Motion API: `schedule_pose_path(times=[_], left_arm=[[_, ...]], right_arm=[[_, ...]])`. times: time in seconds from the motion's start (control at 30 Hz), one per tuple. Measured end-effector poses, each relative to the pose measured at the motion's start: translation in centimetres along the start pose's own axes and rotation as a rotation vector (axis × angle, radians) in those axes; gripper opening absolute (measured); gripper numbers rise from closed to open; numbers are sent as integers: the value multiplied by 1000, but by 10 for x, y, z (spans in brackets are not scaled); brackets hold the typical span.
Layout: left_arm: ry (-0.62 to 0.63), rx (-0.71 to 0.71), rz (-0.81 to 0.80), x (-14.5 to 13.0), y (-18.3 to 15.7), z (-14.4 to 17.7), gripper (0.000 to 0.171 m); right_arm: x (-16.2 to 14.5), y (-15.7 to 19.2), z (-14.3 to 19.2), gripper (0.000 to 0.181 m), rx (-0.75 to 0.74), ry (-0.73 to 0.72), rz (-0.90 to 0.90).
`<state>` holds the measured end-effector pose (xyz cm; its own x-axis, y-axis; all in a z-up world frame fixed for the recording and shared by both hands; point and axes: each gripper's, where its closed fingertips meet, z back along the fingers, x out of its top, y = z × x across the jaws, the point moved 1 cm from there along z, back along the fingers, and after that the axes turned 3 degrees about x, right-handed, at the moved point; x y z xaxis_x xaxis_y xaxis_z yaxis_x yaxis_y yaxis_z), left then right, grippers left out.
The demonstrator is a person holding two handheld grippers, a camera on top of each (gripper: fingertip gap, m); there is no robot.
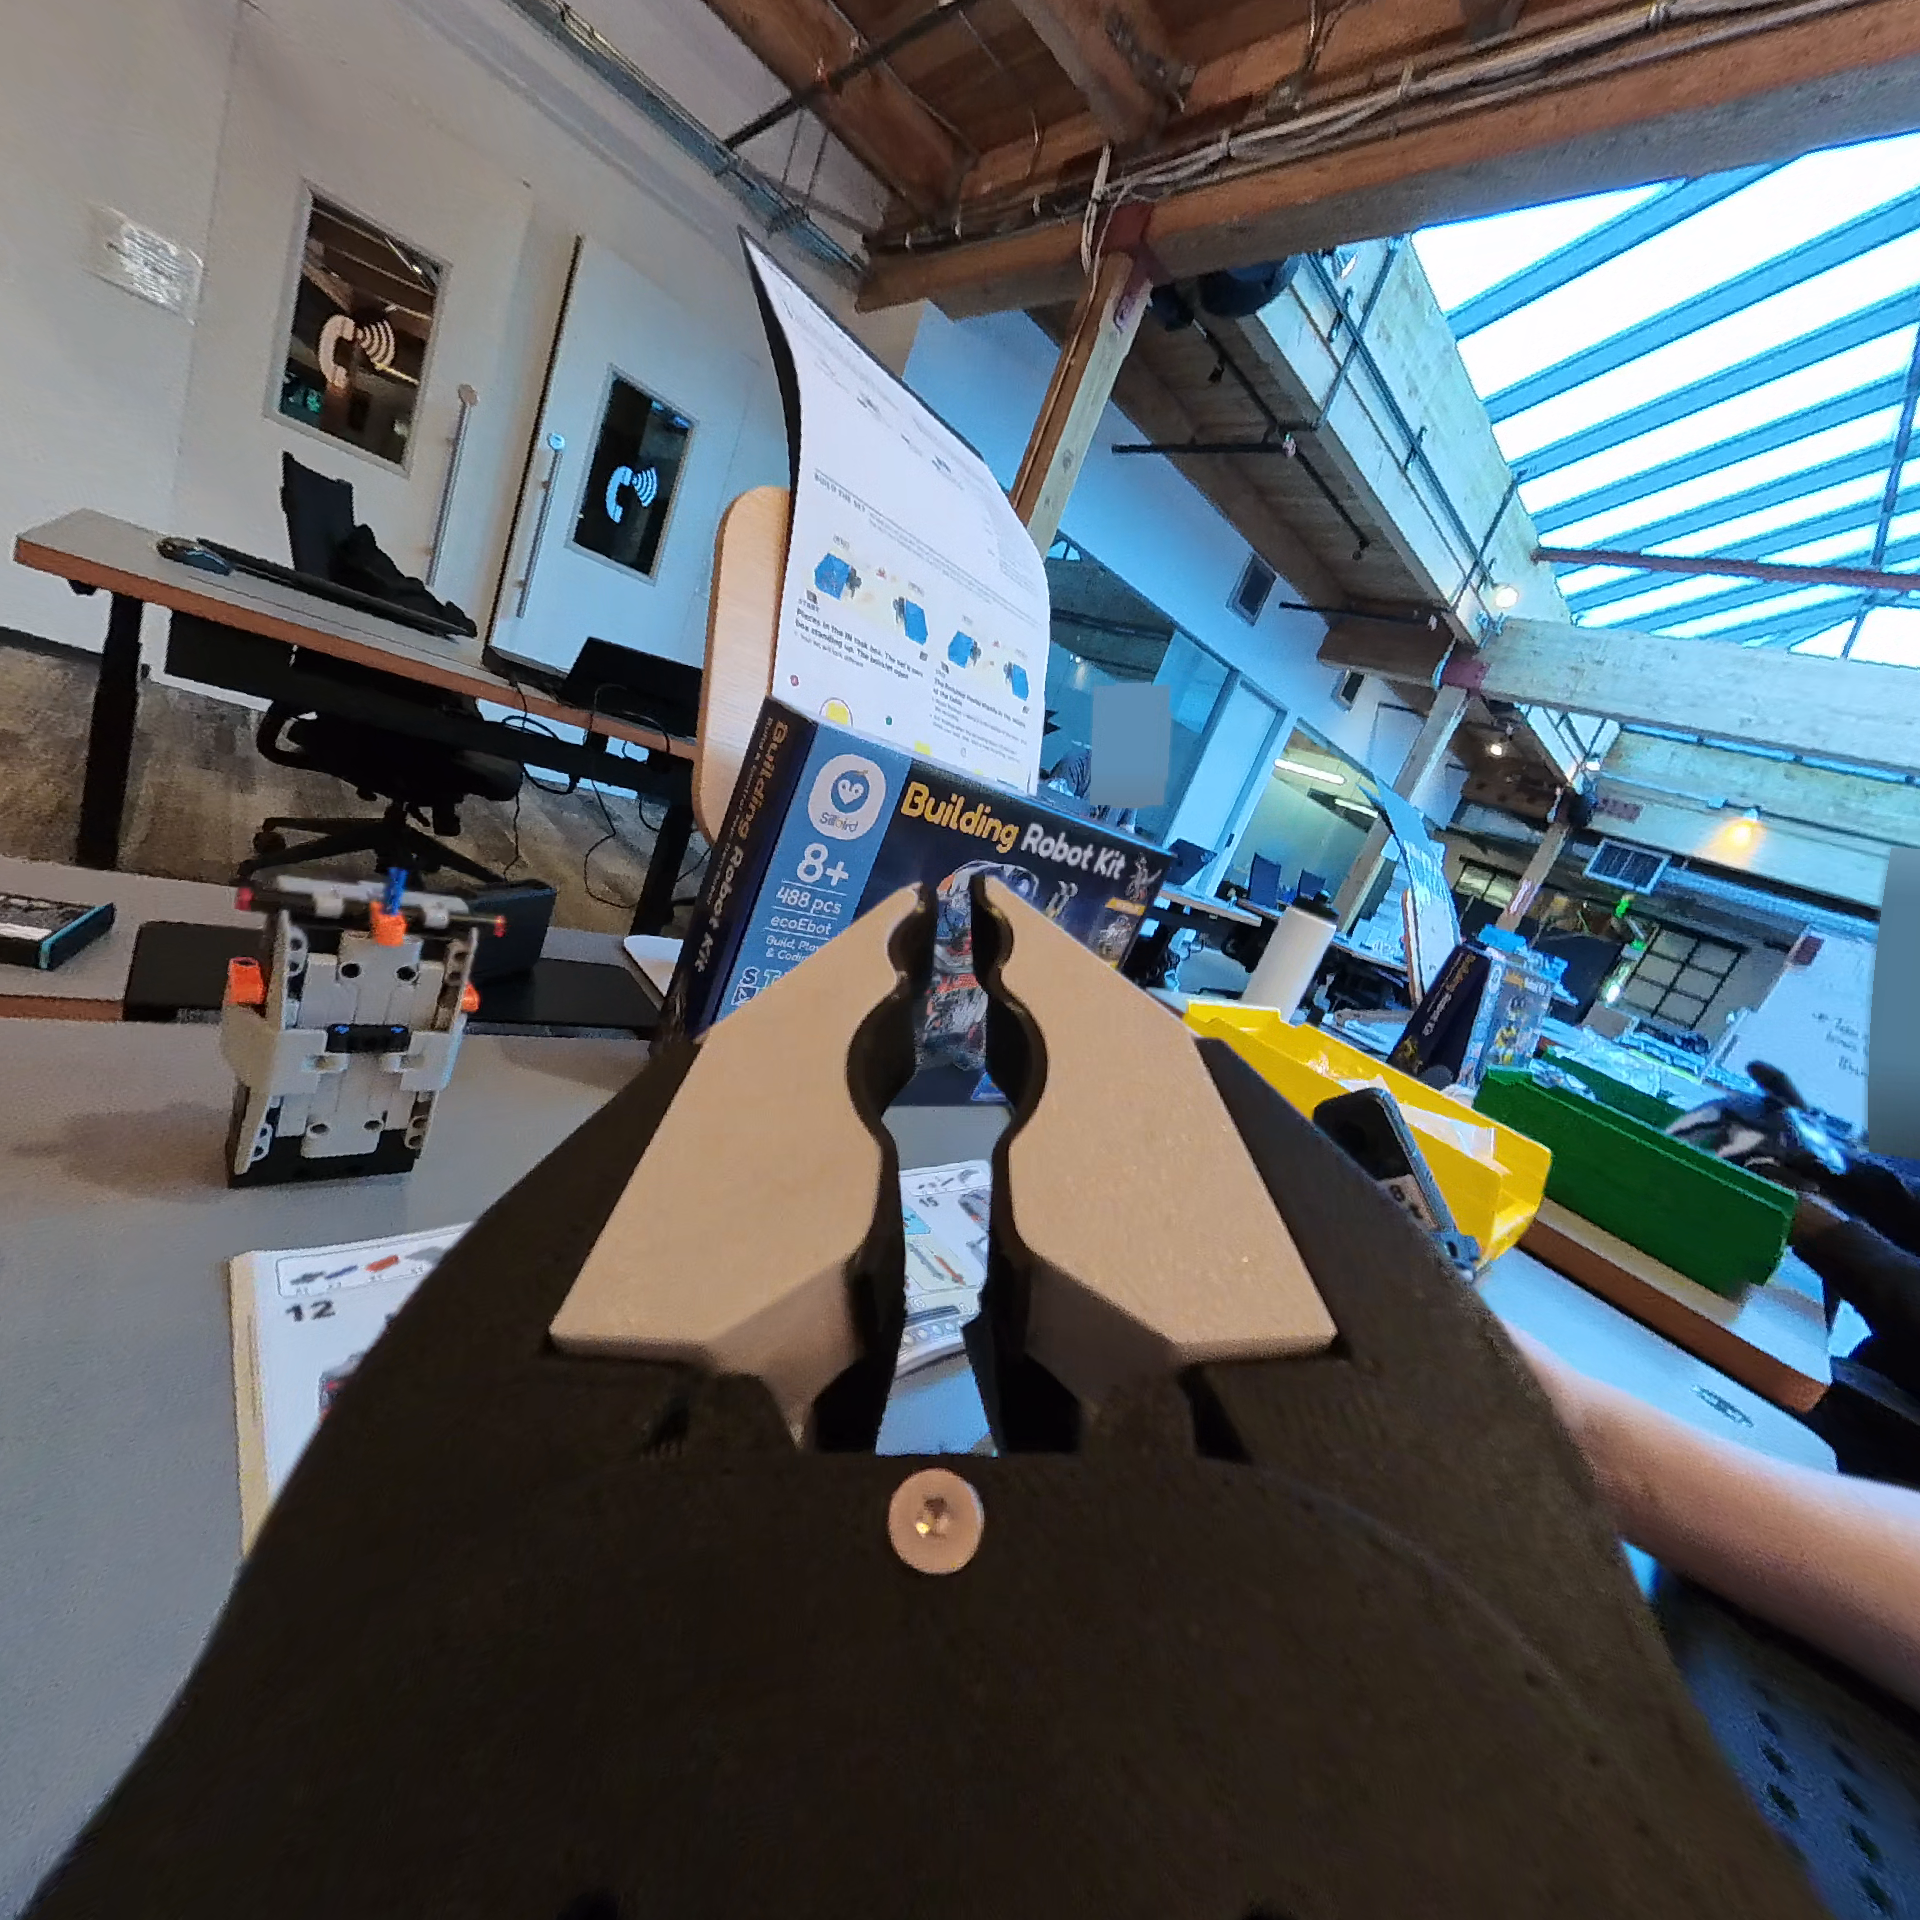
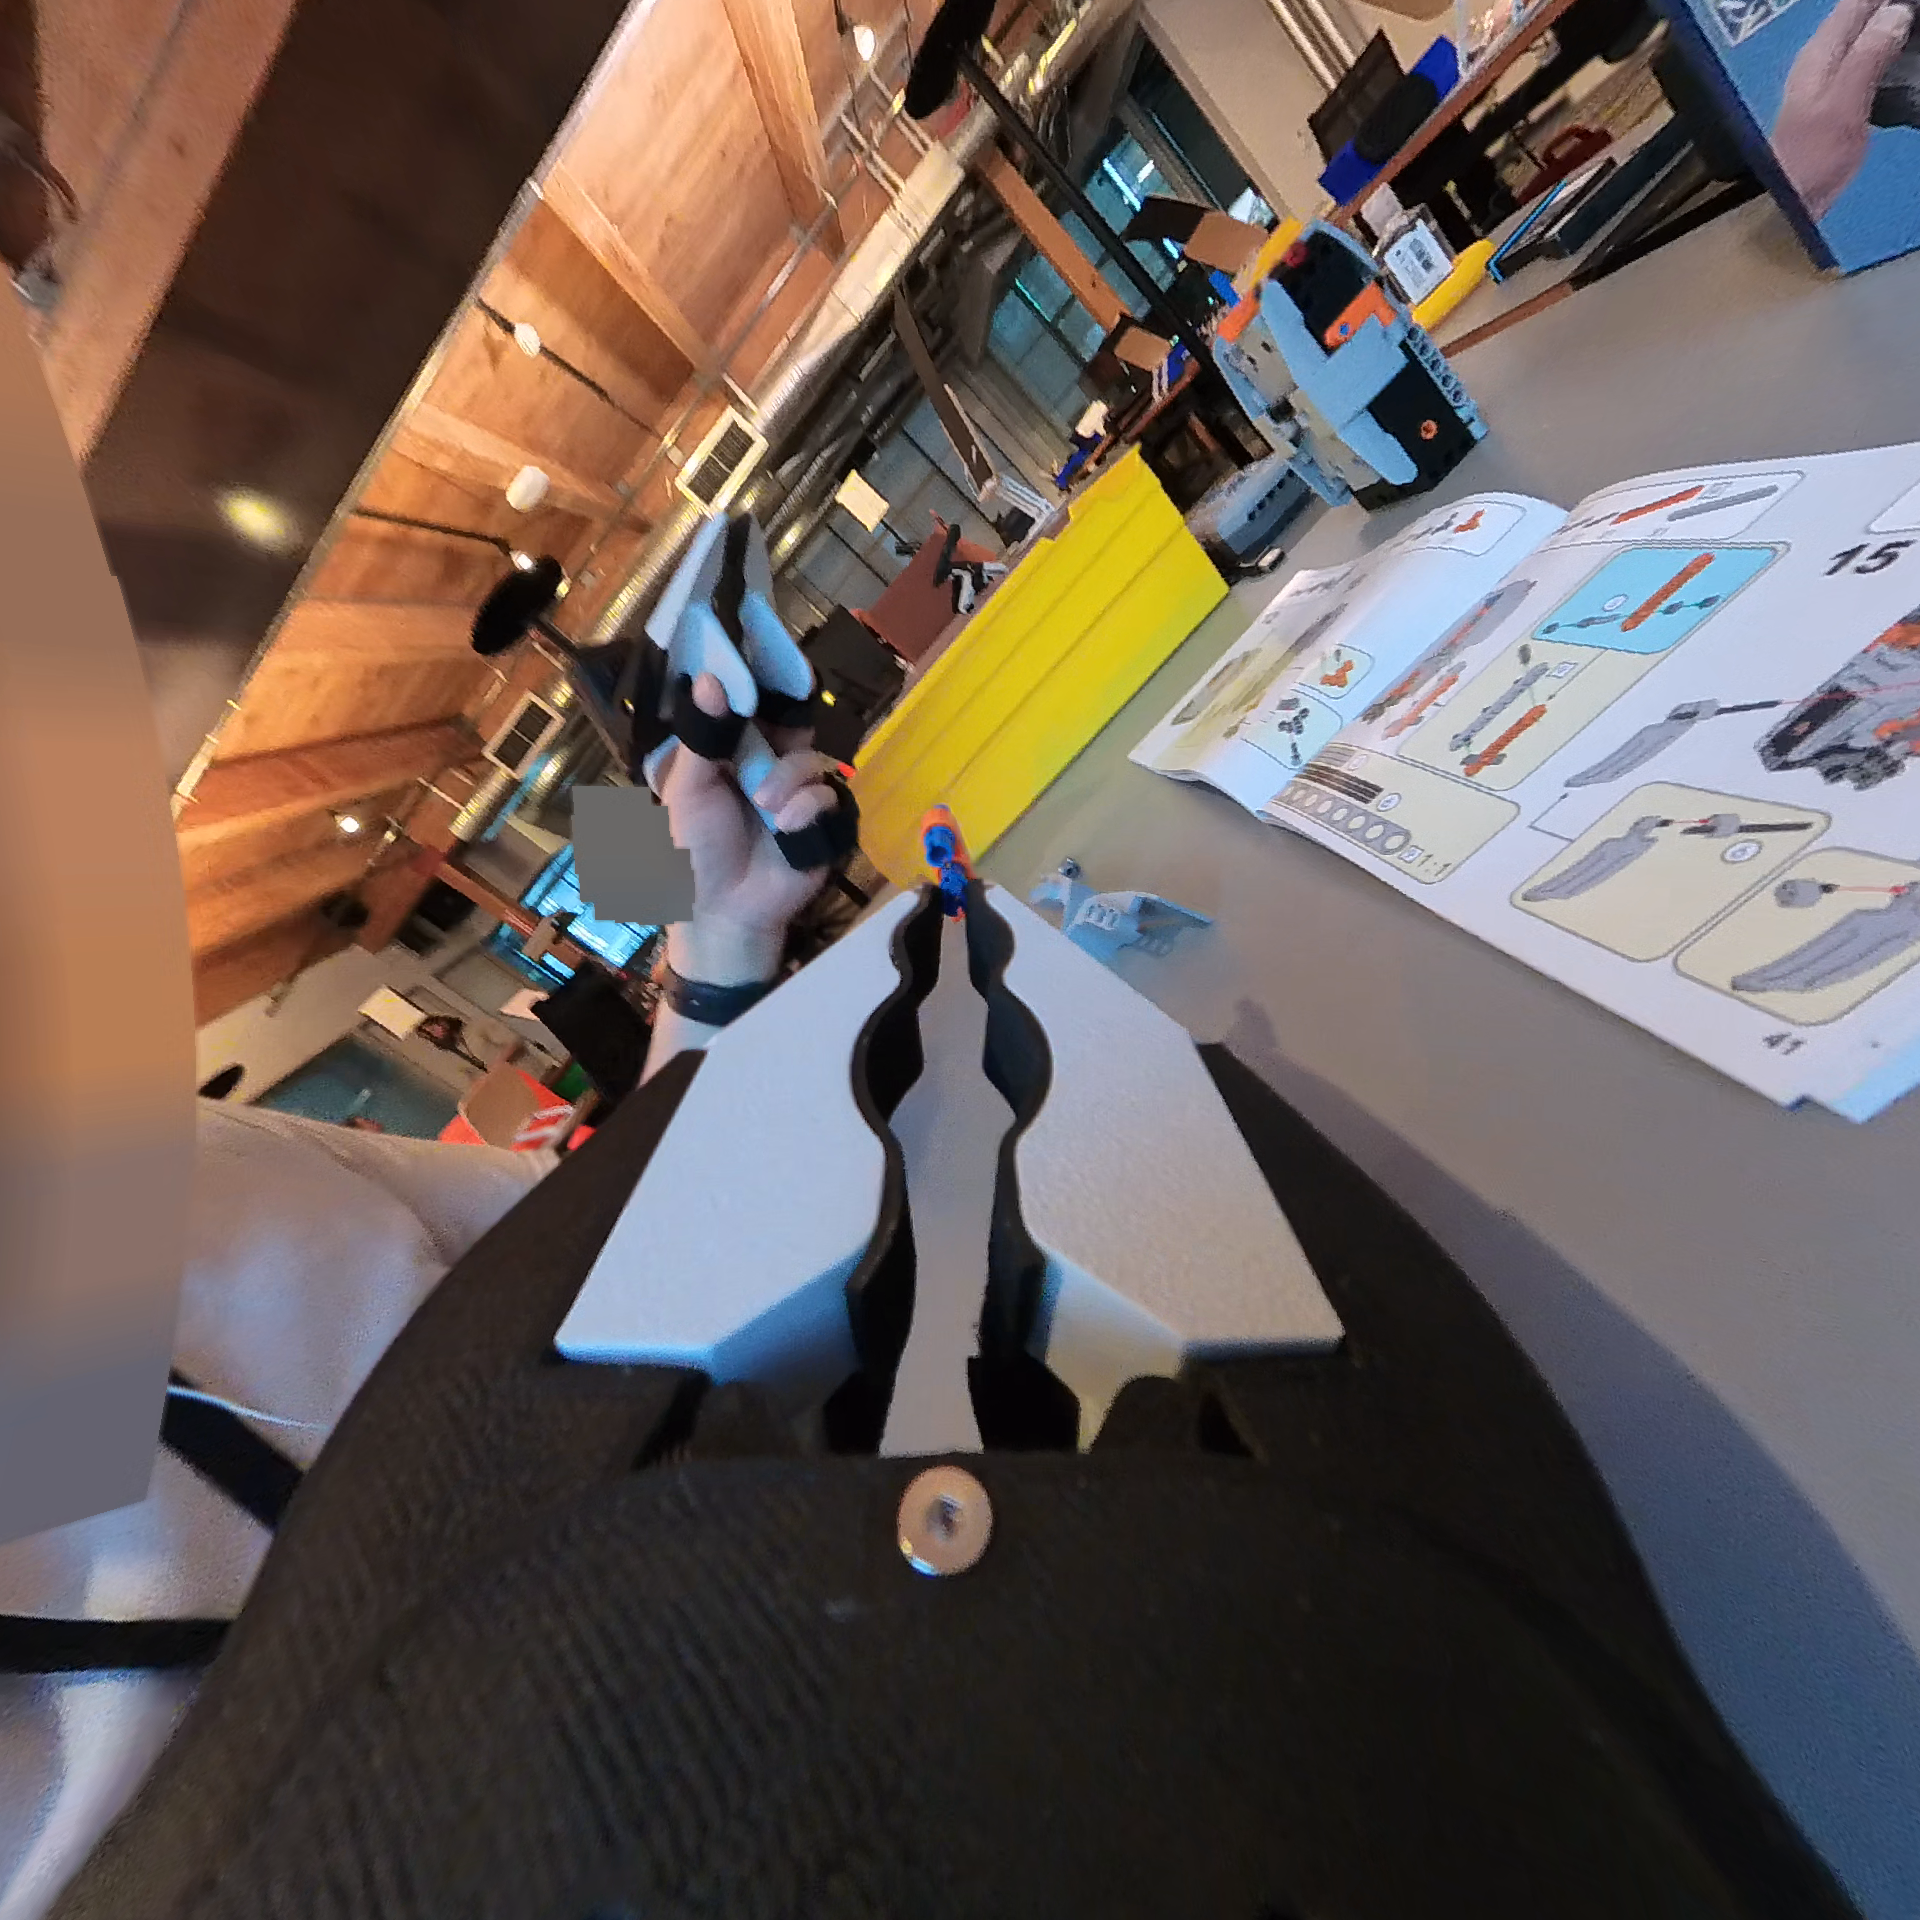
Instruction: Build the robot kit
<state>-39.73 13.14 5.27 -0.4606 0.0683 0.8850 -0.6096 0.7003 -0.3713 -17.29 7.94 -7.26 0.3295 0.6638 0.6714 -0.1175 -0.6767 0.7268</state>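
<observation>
At the tips of the right gripper, the two grey fingers are pinching a small orange-and-blue plastic pin above the grey tabletop, near a loose grey brick part and an open illustrated instruction booklet. The left gripper is pointing at an upright dark-blue kit box, its fingers nearly pressed together and gripping nothing, with a grey, black and orange brick-built model standing to its left.

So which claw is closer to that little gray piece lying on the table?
Right. The right claw hangs just beside the gray piece, pinching a small orange-and-blue pin. The left claw is raised in the air, farther away.
</observation>
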Motion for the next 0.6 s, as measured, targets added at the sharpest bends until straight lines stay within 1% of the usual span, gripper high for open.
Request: schedule_pose_path(times=[0.1, 0.2, 0.27, 0.33, 0.4, 0.5, 0.53, 0.6], left_arm=[[46, -8, -47, 1, -2, -16, 3], [86, -28, -75, 4, -9, -31, 2], [68, -27, -89, 14, -12, -39, 1], [32, -26, -91, 26, -13, -46, 0], [30, -14, -88, 28, -10, -52, 0], [93, -1, -80, 12, -2, -51, 0], [107, 10, -79, 4, 2, -48, 0], [133, 24, -56, -12, 9, -42, 0]], right_arm=[[-2, -5, -5, 3, -12, 50, 38], [5, -7, -7, 3, -21, 73, 65], [18, -3, -7, 3, -39, 60, 109], [30, 2, -4, 3, -97, 70, 155], [38, 15, -1, 4, -125, 97, 207], [45, 38, 7, 4, -186, 105, 260], [45, 49, 9, 4, -186, 89, 265], [46, 68, 12, 3, -171, 3, 269]])
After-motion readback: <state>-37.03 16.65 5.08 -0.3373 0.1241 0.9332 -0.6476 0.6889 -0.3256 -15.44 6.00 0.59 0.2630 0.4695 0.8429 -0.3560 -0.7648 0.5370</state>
